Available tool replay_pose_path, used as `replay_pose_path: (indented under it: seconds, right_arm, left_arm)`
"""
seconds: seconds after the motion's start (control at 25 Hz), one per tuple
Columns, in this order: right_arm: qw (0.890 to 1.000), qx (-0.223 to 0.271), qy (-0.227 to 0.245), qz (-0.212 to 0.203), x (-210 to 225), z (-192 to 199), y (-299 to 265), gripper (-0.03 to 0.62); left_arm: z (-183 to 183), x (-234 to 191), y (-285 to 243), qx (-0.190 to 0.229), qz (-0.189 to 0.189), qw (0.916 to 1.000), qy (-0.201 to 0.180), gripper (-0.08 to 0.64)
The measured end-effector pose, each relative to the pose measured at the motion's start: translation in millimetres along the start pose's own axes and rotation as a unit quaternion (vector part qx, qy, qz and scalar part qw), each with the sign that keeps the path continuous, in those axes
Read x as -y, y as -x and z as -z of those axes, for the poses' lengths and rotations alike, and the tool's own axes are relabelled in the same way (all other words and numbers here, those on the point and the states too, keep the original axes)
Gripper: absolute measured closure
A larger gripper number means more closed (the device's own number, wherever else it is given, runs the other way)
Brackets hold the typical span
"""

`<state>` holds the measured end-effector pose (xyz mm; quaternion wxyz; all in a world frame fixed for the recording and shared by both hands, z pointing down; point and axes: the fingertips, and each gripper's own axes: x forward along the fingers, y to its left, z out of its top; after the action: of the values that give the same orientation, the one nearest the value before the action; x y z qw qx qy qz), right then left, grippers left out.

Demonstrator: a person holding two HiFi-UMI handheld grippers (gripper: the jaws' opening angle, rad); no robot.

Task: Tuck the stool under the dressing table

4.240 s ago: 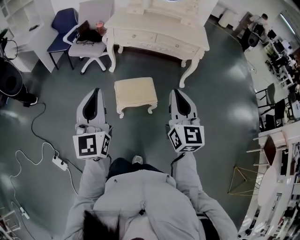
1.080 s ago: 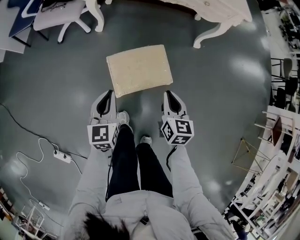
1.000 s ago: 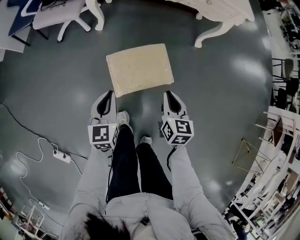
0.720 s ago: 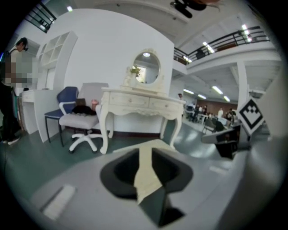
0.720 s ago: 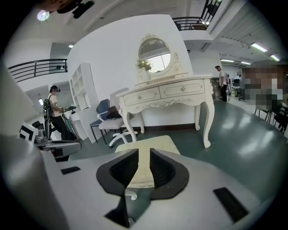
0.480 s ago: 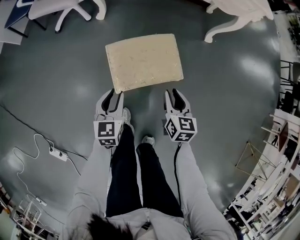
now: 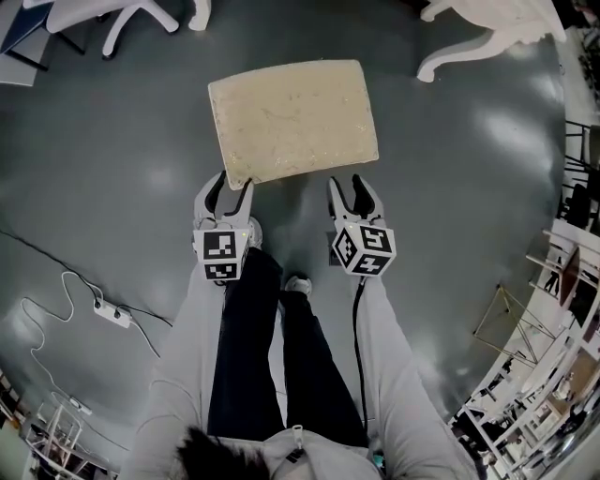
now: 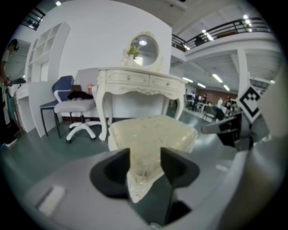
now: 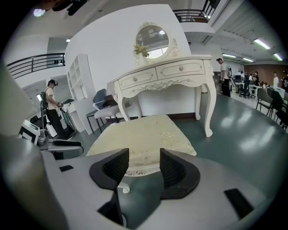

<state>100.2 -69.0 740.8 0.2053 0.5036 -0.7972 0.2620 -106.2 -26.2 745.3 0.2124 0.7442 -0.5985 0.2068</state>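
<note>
Fingers of the left gripper [image 7: 230, 186] and right gripper [image 7: 352, 187] are opening, the stool [image 7: 292, 120] rim between them unpinched; best seat it deeper, clamp evenly, push straight under the dressing table [image 7: 497, 19]

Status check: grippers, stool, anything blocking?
Left gripper and right gripper: jaws opening, near edge of stool between them, no grip. Stool stands short of dressing table. Nothing seen between them.

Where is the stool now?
In the head view the stool stands on the floor at upper middle, ahead of the person's shoes; the dressing table is beyond it, at top right.
</note>
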Motion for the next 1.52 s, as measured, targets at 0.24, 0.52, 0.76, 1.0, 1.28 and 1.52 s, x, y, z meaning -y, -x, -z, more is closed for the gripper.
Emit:
replay_pose_path:
  seconds: [0.24, 0.52, 0.76, 1.0, 1.28, 1.52]
  right_arm:
    - [1.0, -0.012, -0.001, 0.013, 13, 9, -26, 0.343]
    - [0.999, -0.037, 0.007, 0.03, 23, 22, -47, 0.348]
    - [0.999, -0.042, 0.018, 0.028, 20, 23, -54, 0.374]
    - [0.999, -0.025, 0.014, 0.043, 26, 9, -71, 0.378]
    - [0.999, -0.022, -0.001, 0.05, 27, -8, -90, 0.376]
    - [0.998, -0.02, -0.009, 0.063, 31, -24, -110, 0.377]
  left_arm:
    - [22, -4, -27, -0.035, 0.004, 0.9991, -0.025, 0.318]
    - [25, -4, -33, -0.038, 0.041, 0.9983, -0.017, 0.321]
    - [26, -5, -36, -0.039, 0.047, 0.9978, -0.024, 0.323]
    - [9, -16, -58, -0.039, 0.042, 0.9979, -0.029, 0.327]
    - [-11, -32, -83, -0.044, 0.05, 0.9967, -0.045, 0.328]
    - [-28, -44, -106, -0.048, 0.064, 0.9955, -0.051, 0.328]
